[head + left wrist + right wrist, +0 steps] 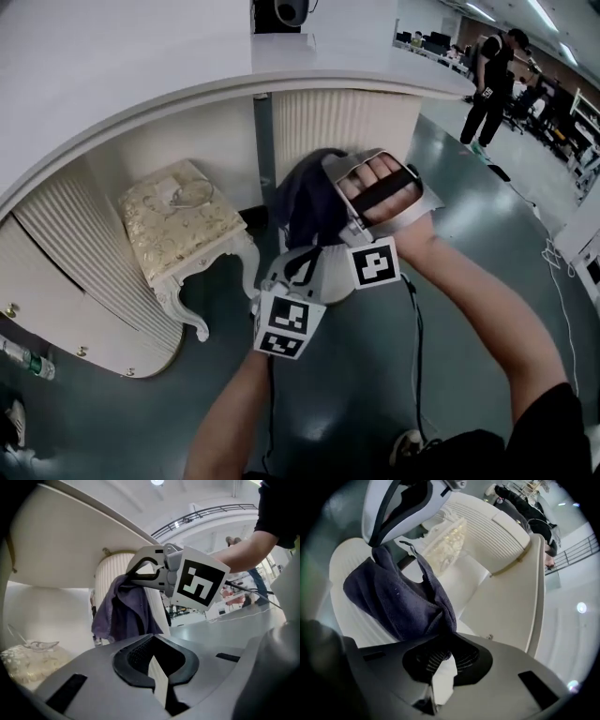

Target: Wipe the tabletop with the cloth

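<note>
A dark purple cloth [302, 199] hangs in the air between my two grippers, below the rim of the curved white tabletop [141, 56]. My left gripper [307, 247] points up at it from beneath, and in the right gripper view its fingertips [378, 543] are shut on an upper corner of the cloth [393, 597]. My right gripper [330, 173] comes in from the right. In the left gripper view its tips [129, 577] pinch the top of the cloth [122, 611]. The cloth also runs down into the right gripper's own jaws [443, 660].
A white stool with a gold cushion [178, 216] stands under the table at left. A black device [279, 14] sits on the far tabletop. A bottle [28, 361] lies on the dark floor at left. A person [492, 84] stands far right. A cable [417, 319] trails below my arms.
</note>
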Motion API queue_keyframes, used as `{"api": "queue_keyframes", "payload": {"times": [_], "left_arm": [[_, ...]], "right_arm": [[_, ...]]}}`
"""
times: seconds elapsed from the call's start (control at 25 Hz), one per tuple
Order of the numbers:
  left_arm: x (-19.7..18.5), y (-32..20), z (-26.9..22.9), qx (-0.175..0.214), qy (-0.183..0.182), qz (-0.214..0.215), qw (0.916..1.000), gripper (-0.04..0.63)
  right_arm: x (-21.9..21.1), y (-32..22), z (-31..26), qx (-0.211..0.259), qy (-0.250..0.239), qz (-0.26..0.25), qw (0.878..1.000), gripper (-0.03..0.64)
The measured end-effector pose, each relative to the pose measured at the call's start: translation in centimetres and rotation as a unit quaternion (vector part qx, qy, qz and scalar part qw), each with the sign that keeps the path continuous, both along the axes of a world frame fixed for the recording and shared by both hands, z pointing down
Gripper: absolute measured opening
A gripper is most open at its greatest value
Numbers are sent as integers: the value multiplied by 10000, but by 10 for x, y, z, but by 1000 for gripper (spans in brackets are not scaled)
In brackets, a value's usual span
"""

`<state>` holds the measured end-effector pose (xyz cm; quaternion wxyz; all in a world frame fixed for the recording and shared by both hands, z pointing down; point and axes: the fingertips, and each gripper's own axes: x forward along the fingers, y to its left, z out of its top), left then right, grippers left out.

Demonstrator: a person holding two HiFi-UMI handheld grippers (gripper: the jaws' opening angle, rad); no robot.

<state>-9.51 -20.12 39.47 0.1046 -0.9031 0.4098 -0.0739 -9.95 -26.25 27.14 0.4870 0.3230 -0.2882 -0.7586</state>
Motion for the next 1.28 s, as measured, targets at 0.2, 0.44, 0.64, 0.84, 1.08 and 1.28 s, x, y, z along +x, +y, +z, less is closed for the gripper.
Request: {"api": "queue_keyframes", "payload": {"times": [0.2,0.44,0.64,0.84,1.08,1.28], "left_arm": [[-14,-11,-59,581,294,-225,9976,3],[-4,-14,-117,1235,821,-564,9873,3],[19,-8,-103,1033,840,-353,9905,3],[20,-19,-80,734,777,-430,9933,3],[36,-24,-37,413,332,-351,9980,3],[44,-31,5,33,165,-268,9995,3]], "right_arm": [[19,10,-83,287,-1373,-208,9899,28],[59,18,-123,442,-3349,-538,9397,28],[102,10,-113,-171,-5460,-964,8320,28],[134,1,-76,-672,-7173,-1425,6788,28],[154,-4,-17,-887,-8083,-1682,5573,28],[158,-6,17,-1123,-8263,-1802,5217,28]]}}
